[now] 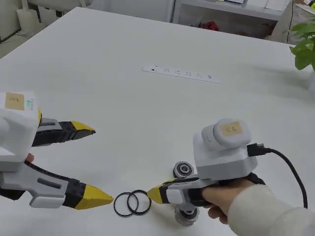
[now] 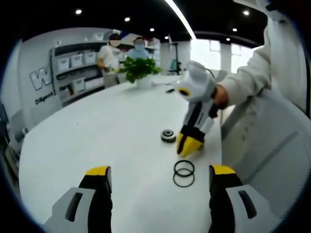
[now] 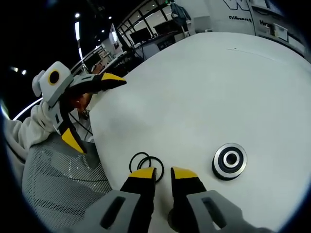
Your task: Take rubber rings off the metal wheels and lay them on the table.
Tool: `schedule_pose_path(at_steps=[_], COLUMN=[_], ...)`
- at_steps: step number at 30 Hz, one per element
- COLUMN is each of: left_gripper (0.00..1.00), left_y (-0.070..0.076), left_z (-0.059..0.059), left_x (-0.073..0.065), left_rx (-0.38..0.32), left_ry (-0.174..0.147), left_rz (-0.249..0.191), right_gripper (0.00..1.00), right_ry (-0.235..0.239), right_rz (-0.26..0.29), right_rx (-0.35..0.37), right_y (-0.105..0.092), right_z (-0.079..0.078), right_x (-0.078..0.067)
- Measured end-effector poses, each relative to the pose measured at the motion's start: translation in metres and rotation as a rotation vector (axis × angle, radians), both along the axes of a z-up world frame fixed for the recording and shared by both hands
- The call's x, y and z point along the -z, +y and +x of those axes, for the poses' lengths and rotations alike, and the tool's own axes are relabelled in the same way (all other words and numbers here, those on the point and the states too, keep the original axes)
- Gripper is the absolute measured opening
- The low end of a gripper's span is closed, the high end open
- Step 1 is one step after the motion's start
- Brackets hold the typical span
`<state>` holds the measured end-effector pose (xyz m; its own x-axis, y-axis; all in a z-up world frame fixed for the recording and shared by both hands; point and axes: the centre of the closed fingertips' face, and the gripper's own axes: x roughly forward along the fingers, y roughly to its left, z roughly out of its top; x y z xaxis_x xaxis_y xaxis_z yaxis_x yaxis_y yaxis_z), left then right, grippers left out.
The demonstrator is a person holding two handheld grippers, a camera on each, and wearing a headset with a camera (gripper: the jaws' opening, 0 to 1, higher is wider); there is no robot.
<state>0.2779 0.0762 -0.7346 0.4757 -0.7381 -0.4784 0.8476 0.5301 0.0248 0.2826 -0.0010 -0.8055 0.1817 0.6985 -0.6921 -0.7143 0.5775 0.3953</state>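
1 metal wheel (image 1: 187, 215) is half hidden under the right gripper (image 1: 155, 192) in the head view. Only its lower rim shows, and I cannot tell whether a ring is on it. The left gripper (image 1: 96, 164) has its body cut off by the frame edge. In the right gripper view a dark shape sits low between the fingers, too blurred to name.

2 rubber rings (image 1: 132, 202) lie flat on the white surface (image 1: 147, 113), overlapping each other and off any wheel. A second wheel (image 1: 183, 169) lies flat beyond the rings and to their right, apart from them.

A hand (image 1: 221, 199) wraps the right gripper's grip, sleeve at the wrist, cable (image 1: 290, 167) trailing behind. The gripper points low along the surface at the rings, its tip just beside them. Its fingers are close together with a narrow gap and nothing between them.

The left gripper faces the rings from the other side, fingers wide apart and empty. Its lower fingertip is just beside the rings and its upper one is well clear of them.

A power strip (image 1: 181, 73) lies far beyond the rings. A plant (image 1: 305, 44) is far beyond them to the right, cut off by the frame.
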Motion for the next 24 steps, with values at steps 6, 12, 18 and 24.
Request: schedule_pose_path(at_steps=[6,12,18,24], left_gripper=[0.84,0.84,0.85,0.85], left_y=[0.0,0.0,0.0,0.001], left_z=[0.0,0.0,0.001,0.001], left_x=[0.0,0.0,0.0,0.001], left_rx=[0.001,-0.001,-0.005,-0.006], left_ry=[0.002,0.002,0.0,0.0], left_rz=[0.0,-0.003,0.0,0.002], right_gripper=[0.11,0.15,0.18,0.2], right_ry=[-0.006,-0.028,-0.037,-0.063], right_rz=[0.014,0.027,0.041,0.068], right_rx=[0.023,0.049,0.085,0.12], right_y=[-0.004,-0.009,-0.014,-0.02], right_z=[0.007,0.016,0.024,0.035], right_x=[-0.004,-0.01,-0.014,-0.023])
